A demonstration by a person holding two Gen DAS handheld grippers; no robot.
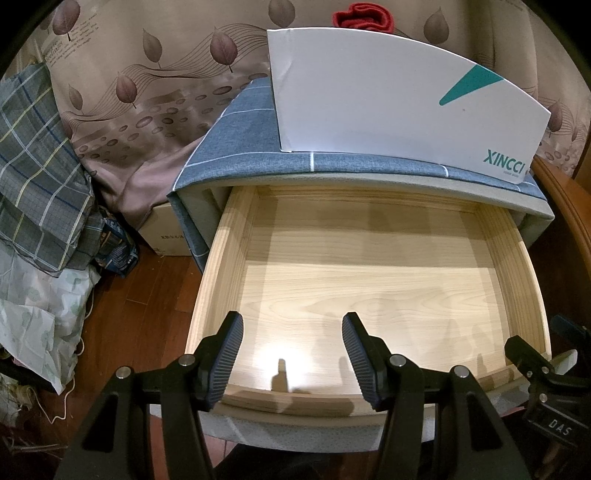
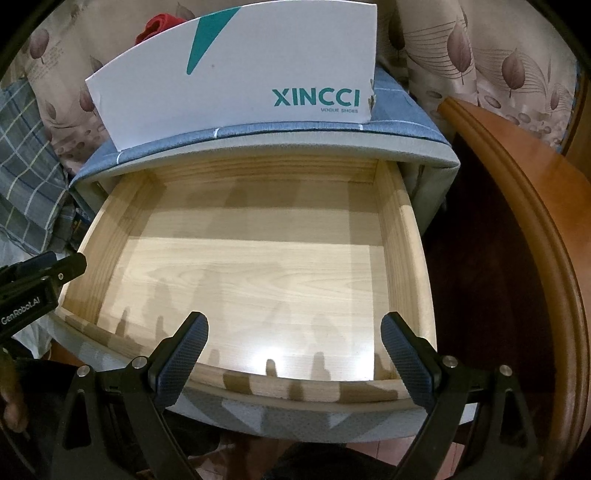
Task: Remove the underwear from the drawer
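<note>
Drawer stands pulled out and bare as both grippers hover over its front edge.

The left gripper and right gripper hang side by side above the drawer's front rim, each with fingers spread wide and grasping nothing. No underwear shows inside the drawer; a red cloth behind the white box on the cabinet top above the drawer may be it, though that cannot be told. The drawer's wooden walls leave broad open room between them for a downward reach. The risks, as judged from here: a gripper dropping low could knock the front rim, a reach toward the back could tip the box off the top, and the brown wooden edge to the drawer's right crowds any sideways swing.
</note>
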